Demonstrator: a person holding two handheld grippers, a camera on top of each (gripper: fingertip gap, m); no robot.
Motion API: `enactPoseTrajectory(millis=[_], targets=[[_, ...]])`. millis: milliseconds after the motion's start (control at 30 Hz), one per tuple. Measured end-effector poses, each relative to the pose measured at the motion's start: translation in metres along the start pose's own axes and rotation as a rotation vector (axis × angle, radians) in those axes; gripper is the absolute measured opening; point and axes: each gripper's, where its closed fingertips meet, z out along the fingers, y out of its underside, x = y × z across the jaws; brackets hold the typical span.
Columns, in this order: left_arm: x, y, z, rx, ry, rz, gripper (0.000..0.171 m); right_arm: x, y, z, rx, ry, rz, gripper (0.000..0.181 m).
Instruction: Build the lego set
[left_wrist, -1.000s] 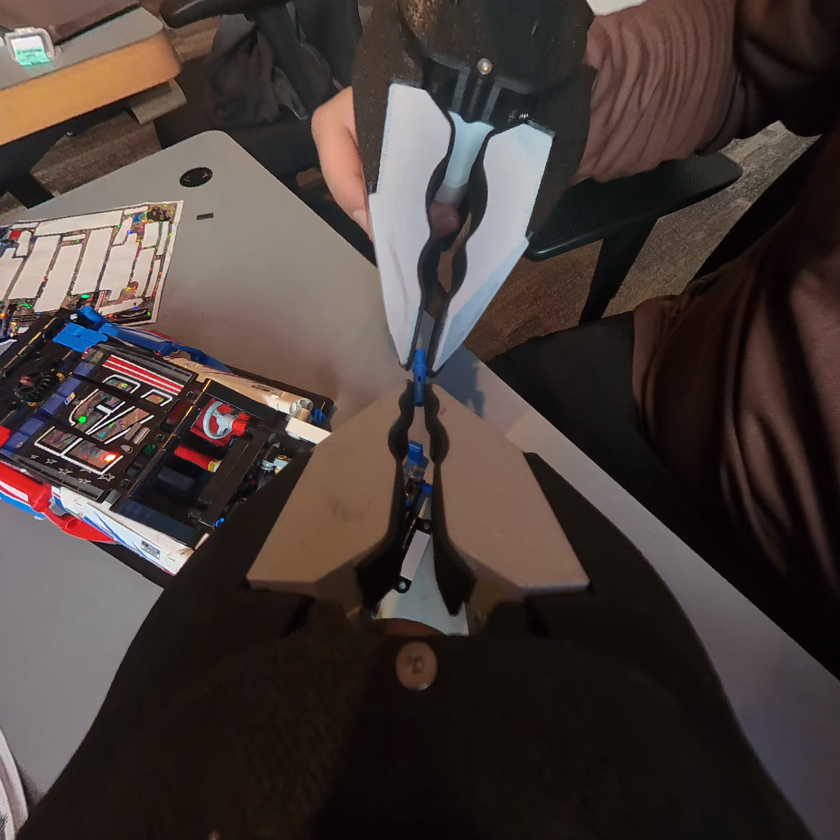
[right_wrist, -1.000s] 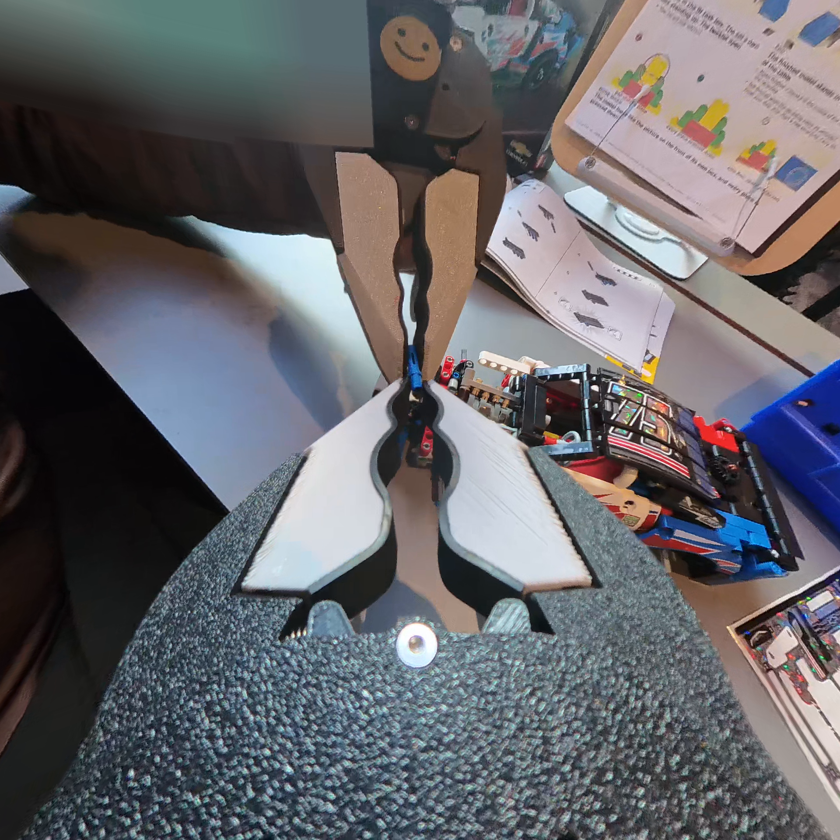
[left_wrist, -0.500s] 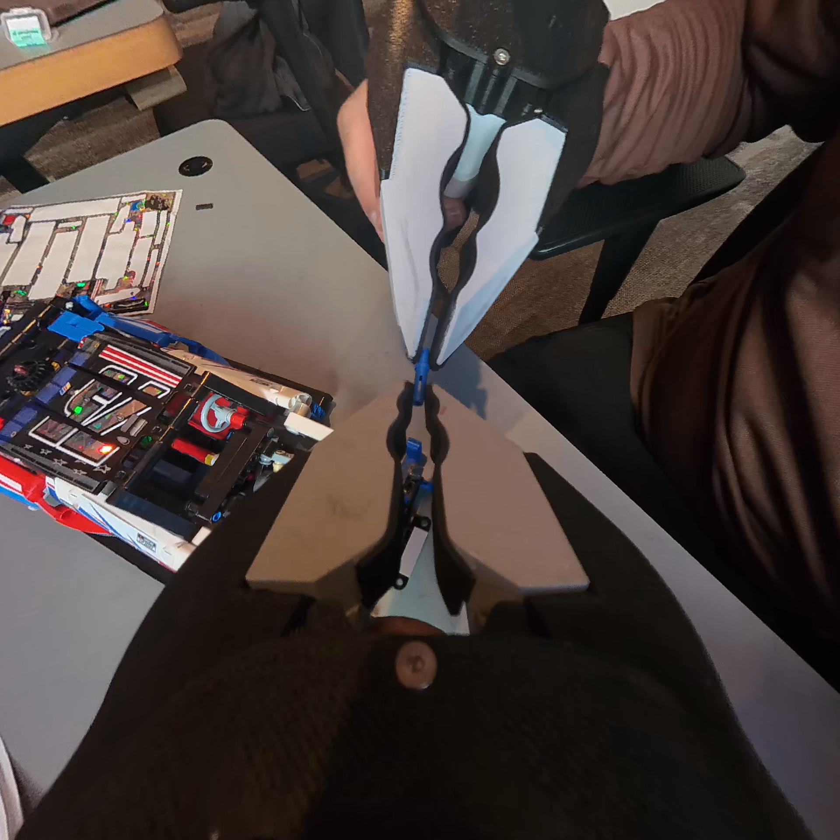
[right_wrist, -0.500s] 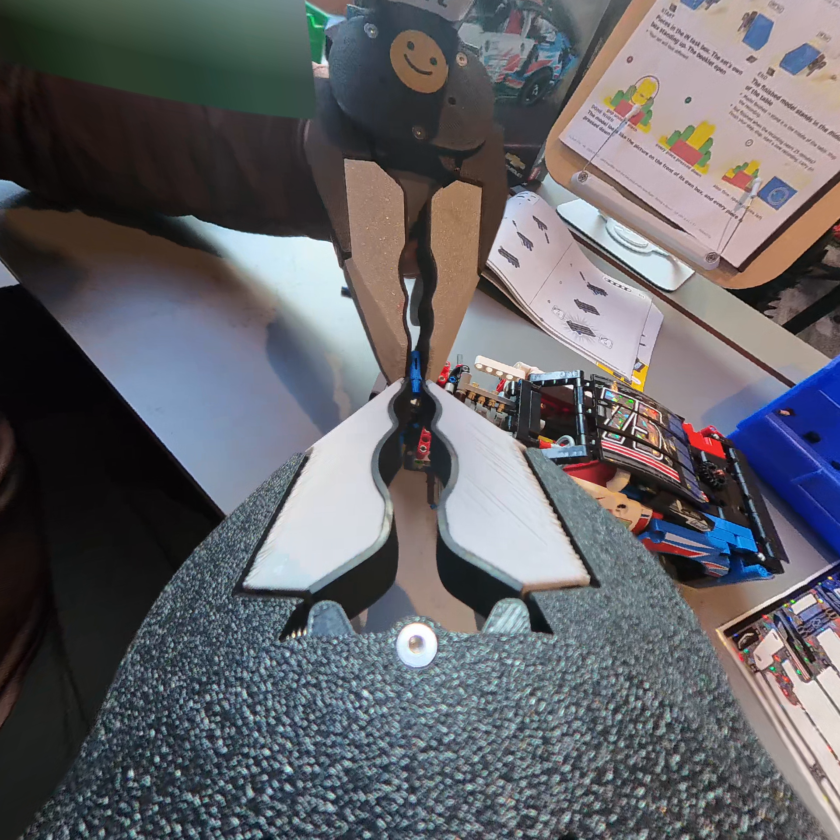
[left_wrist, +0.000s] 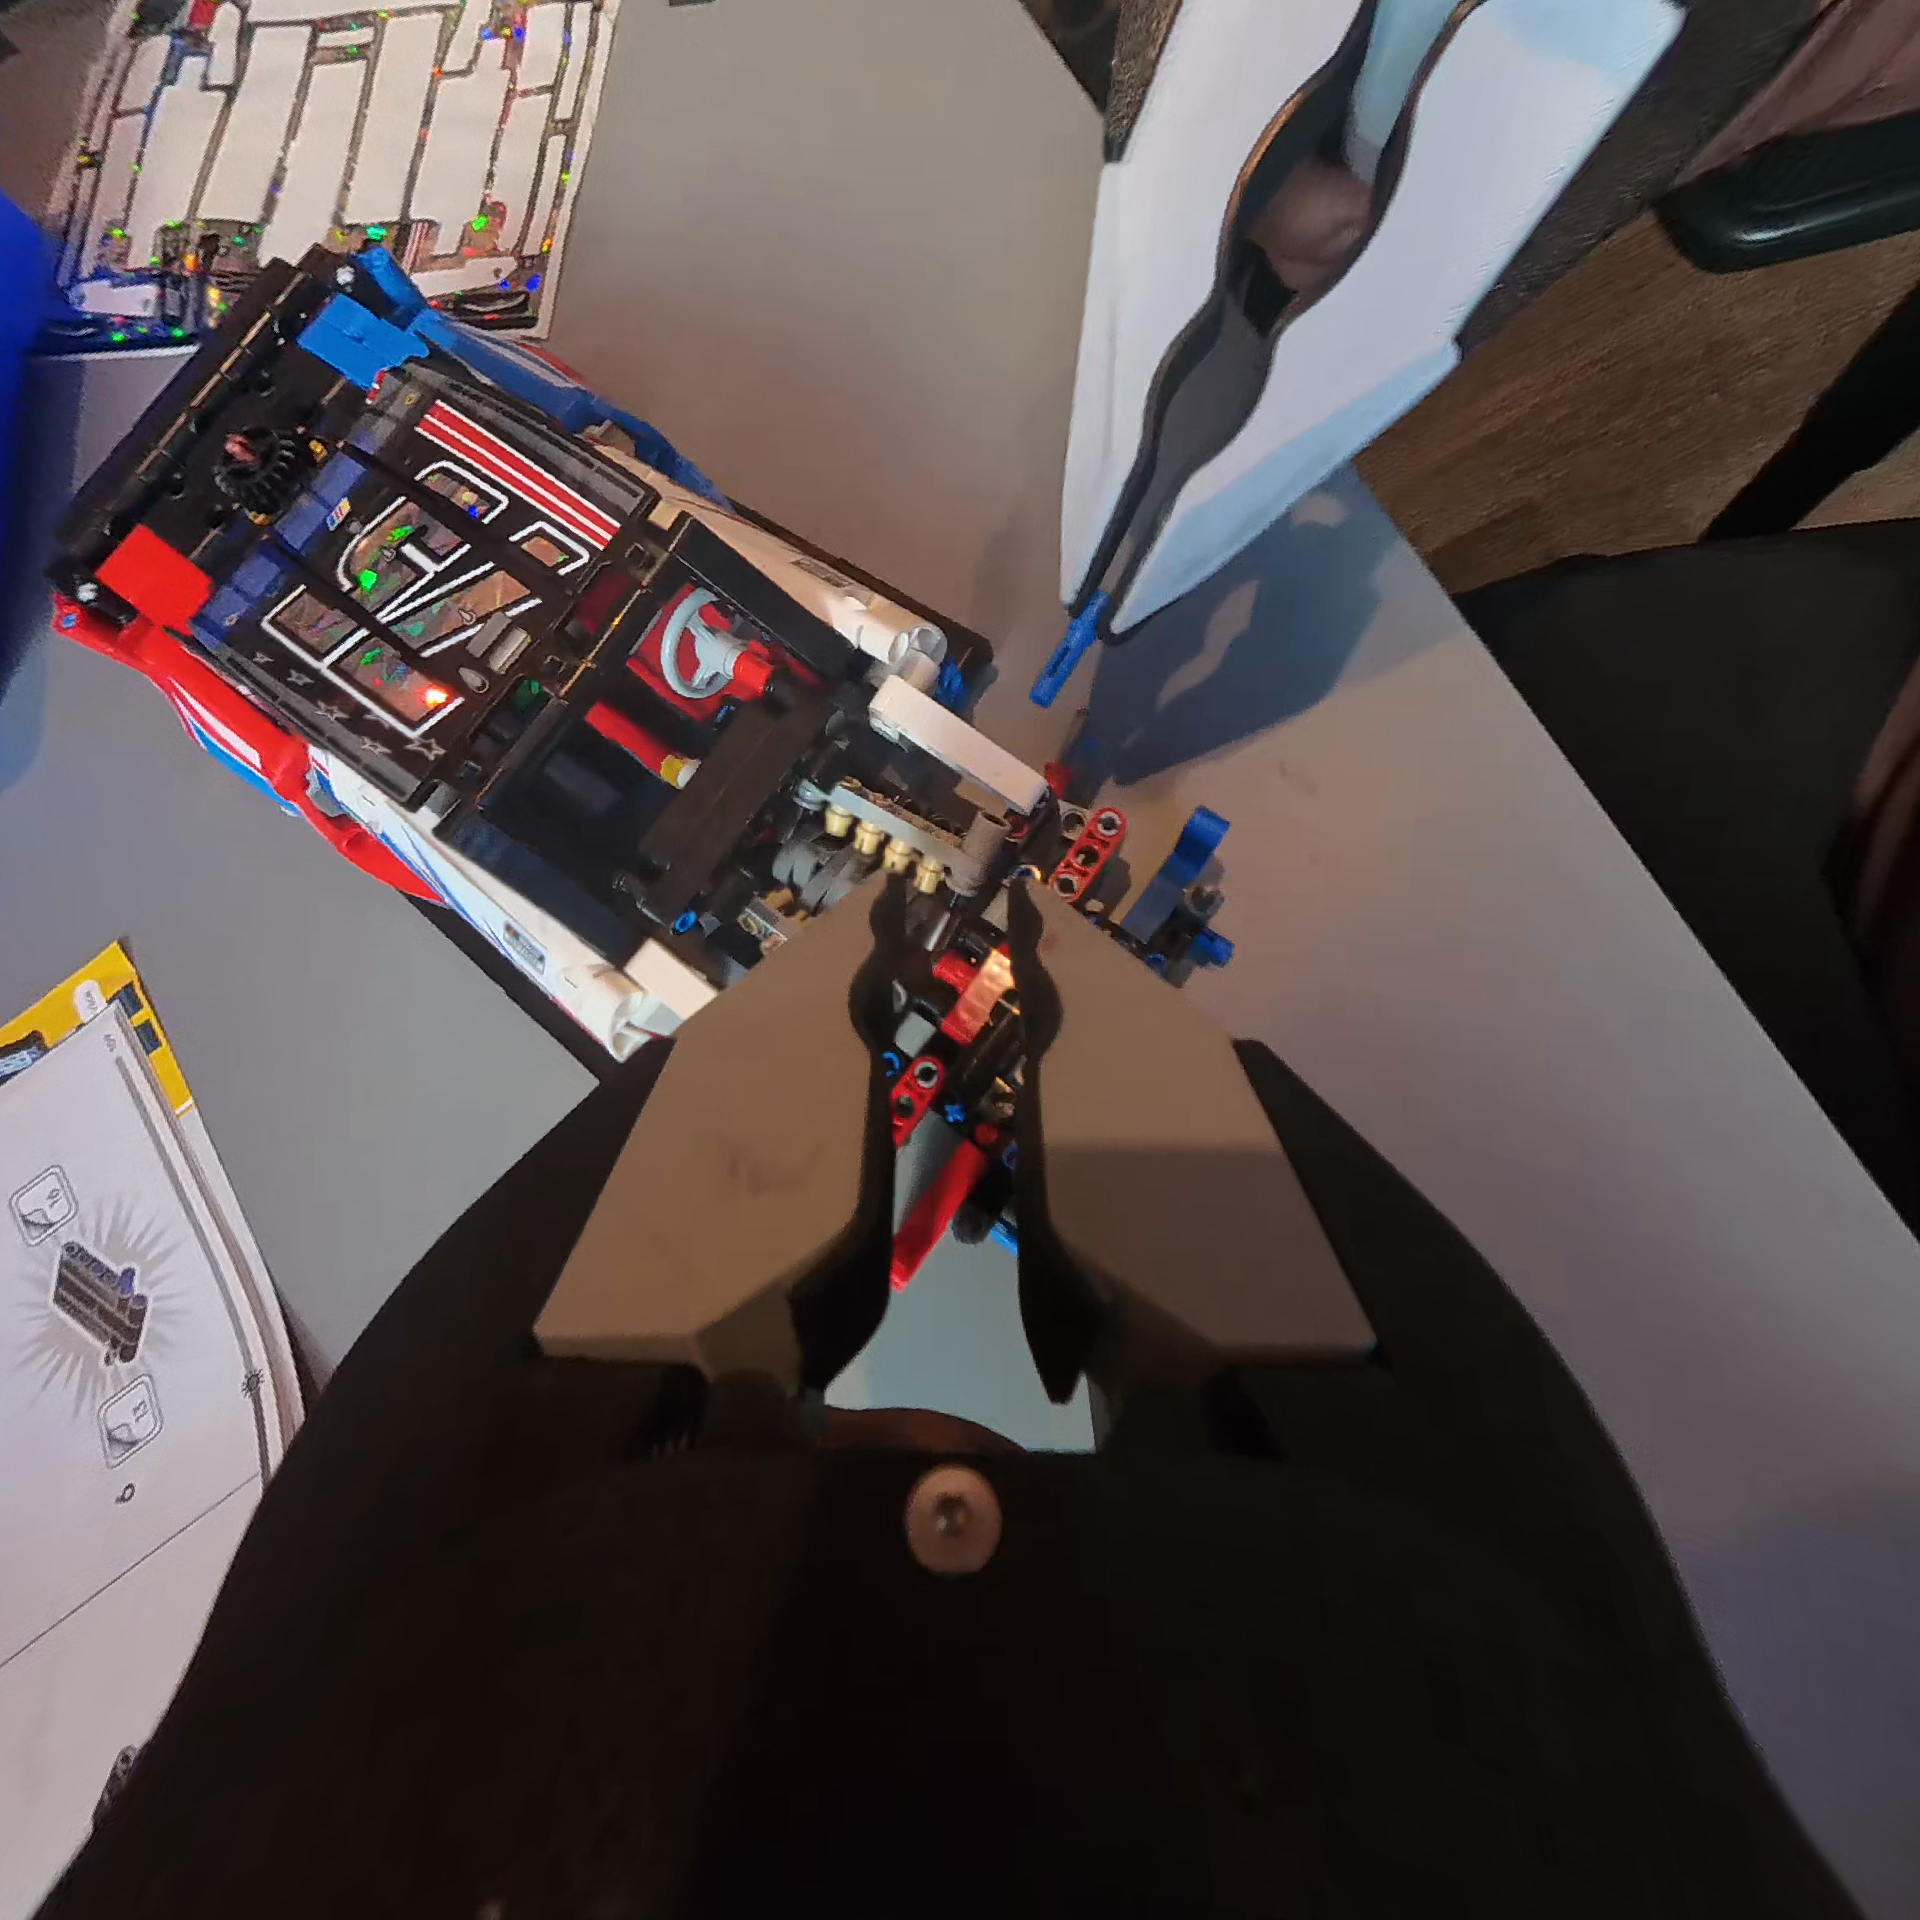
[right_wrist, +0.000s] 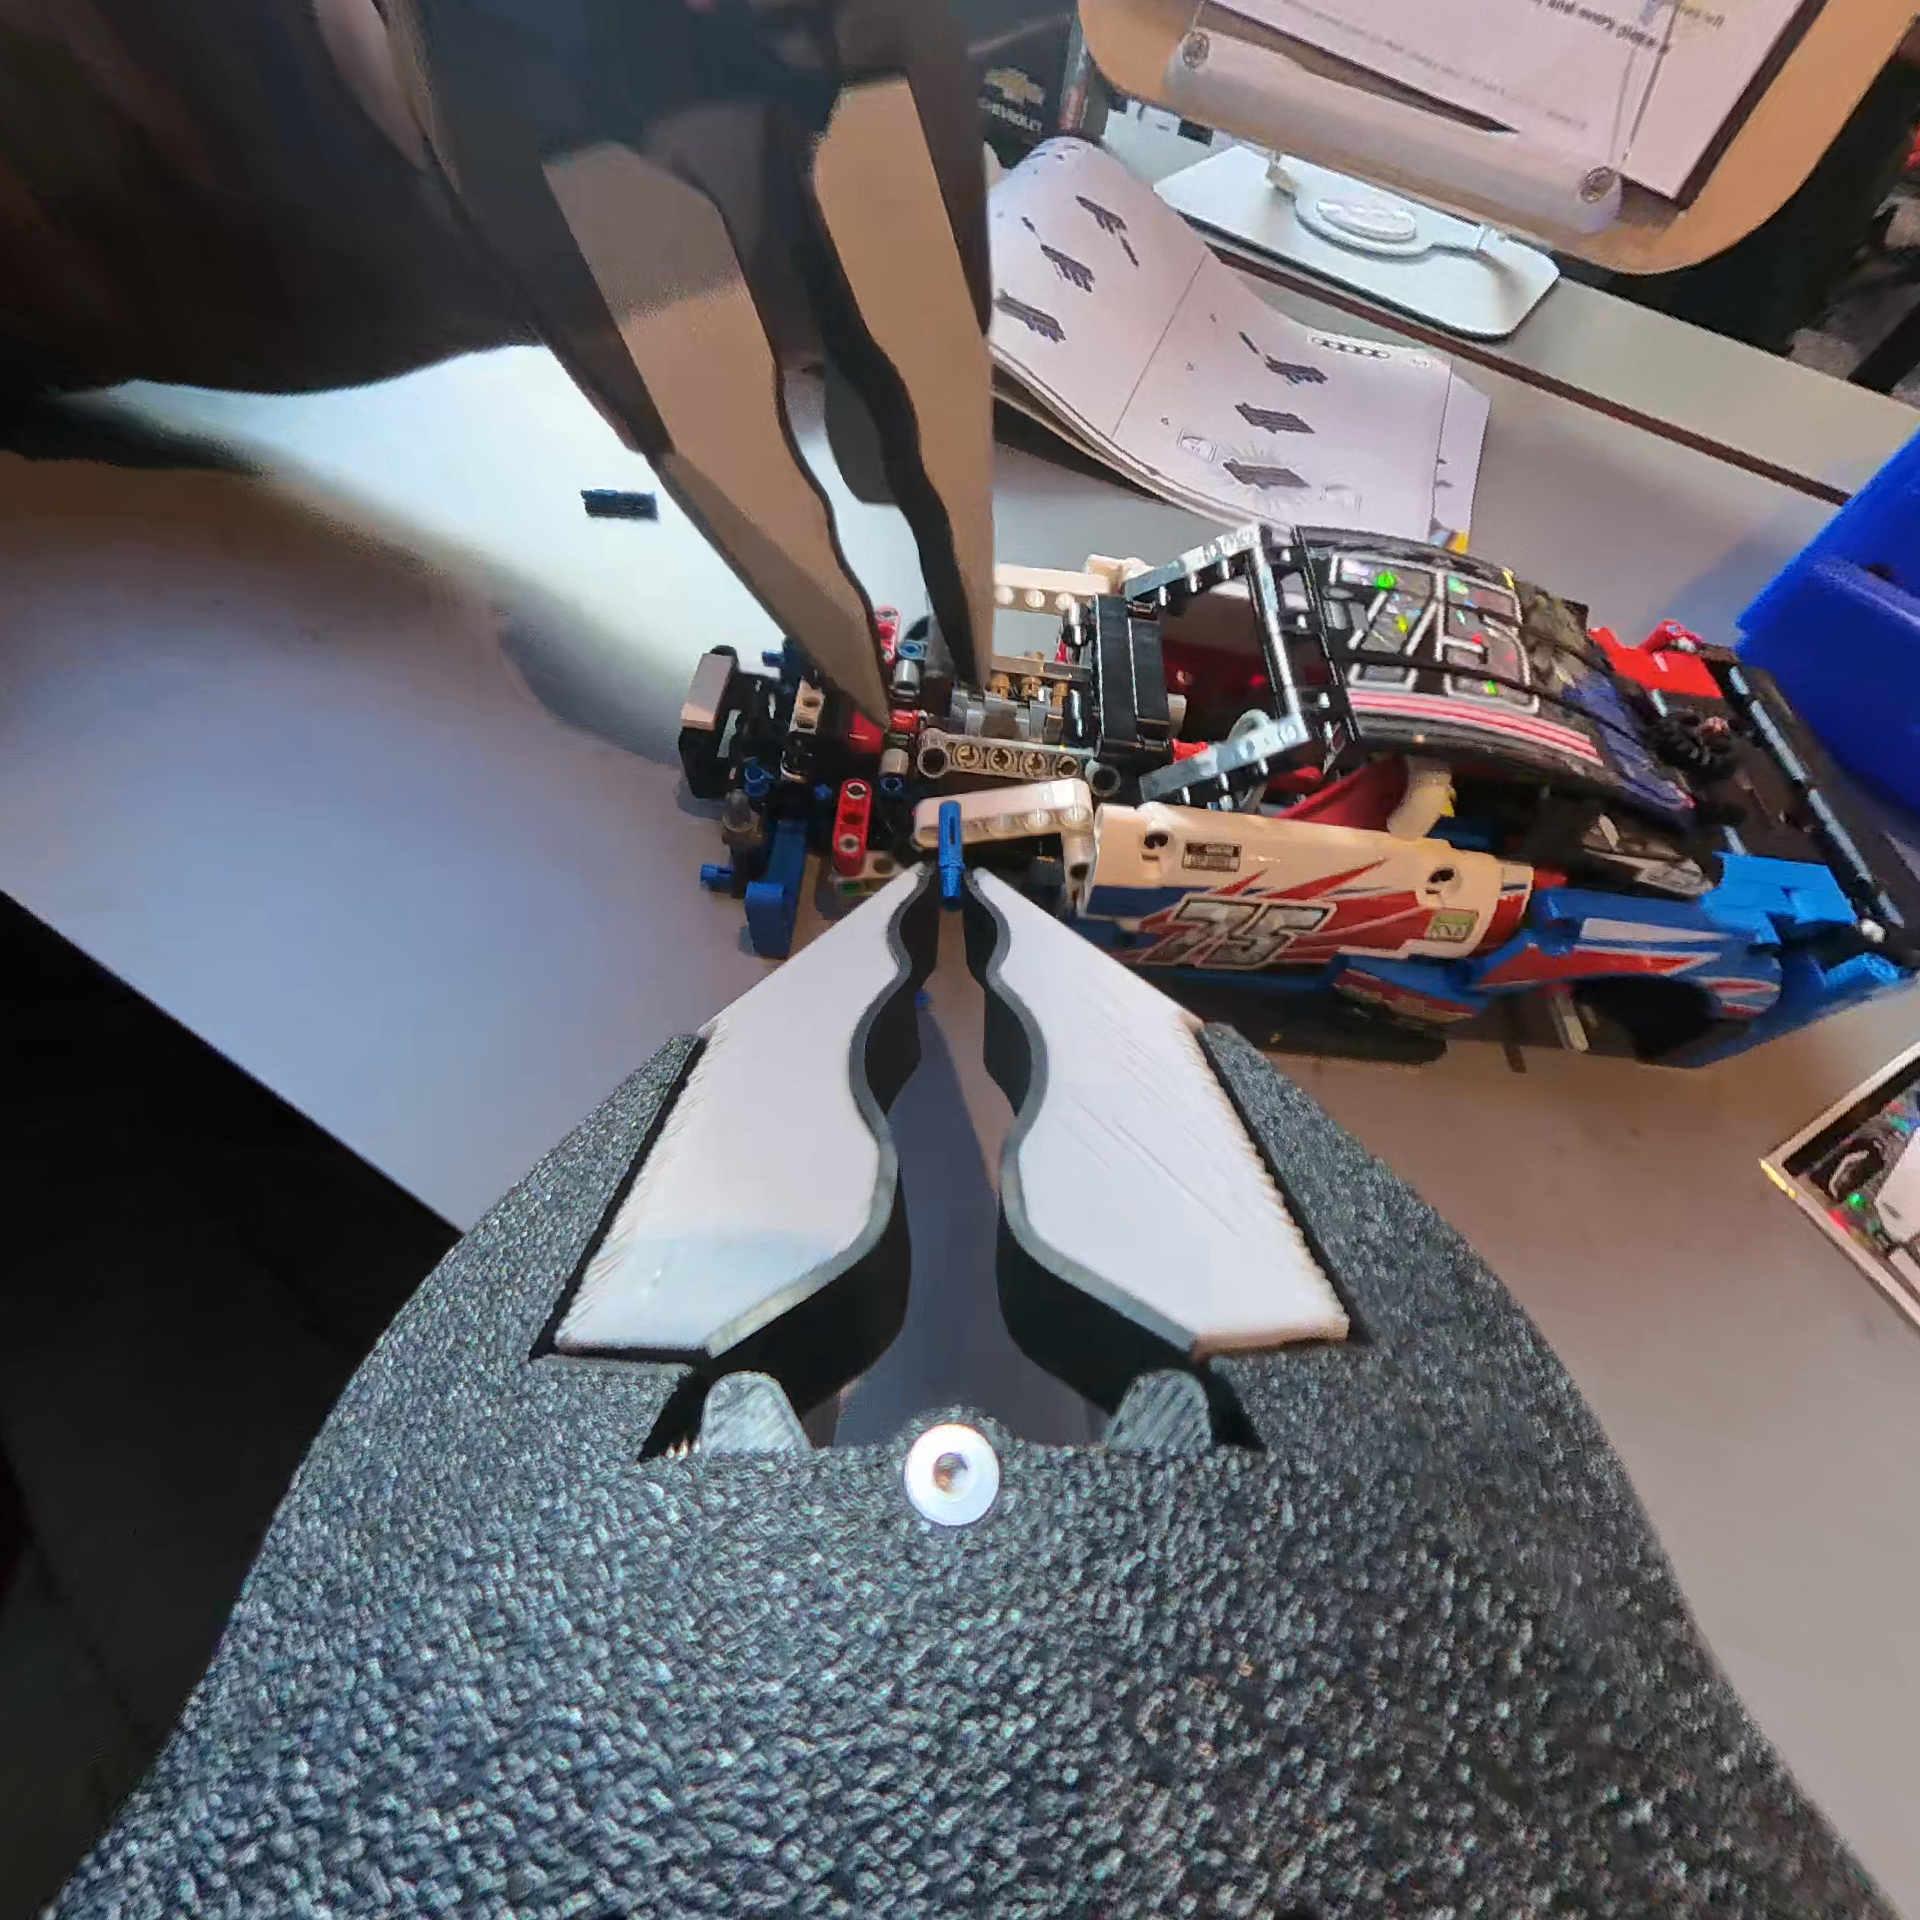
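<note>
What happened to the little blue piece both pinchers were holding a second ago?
The left gripper let go of the blue pin and opened, moving down to the front of the lego car. Both grippers came closer to the car. The right gripper still pinches the pin, alone now. The car, instruction booklet and sticker sheet stayed put.

Left hand-held gripper parted above car model; right hand-held gripper pinching blue pin.
</note>
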Motion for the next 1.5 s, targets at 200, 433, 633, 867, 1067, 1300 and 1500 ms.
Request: enactPoseTrajectory(millis=[200,433,633,867,1067,1300,1500], targets=[[-0.001,0.005,0.014,-0.032,-0.026,0.014,0.011,-0.004,-0.009,0.008,-0.089,-0.02,-0.103,0.004],[-0.002,0.007,0.01,-0.038,-0.026,0.025,0.013,-0.003,-0.005,0.014,-0.149,0.004,-0.174,0.004],[-0.018,-0.012,-0.005,0.092,-0.05,-0.08,0.013,0.017,-0.006,0.007,-0.118,0.048,-0.118,0.004],[-0.035,-0.017,0.002,0.046,-0.163,0.136,0.019,0.027,-0.01,0.009,-0.114,0.041,-0.109,0.004],[-0.037,-0.014,0.008,0.036,-0.187,0.406,0.02,0.028,-0.012,0.016,-0.103,0.029,-0.086,0.004],[-0.037,-0.014,0.017,0.063,-0.173,0.437,0.022,0.028,-0.009,0.022,-0.099,0.037,-0.078,0.004],[-0.036,-0.016,0.018,0.083,-0.16,0.416,0.021,0.029,-0.008,0.023,-0.129,0.085,-0.154,0.004]])
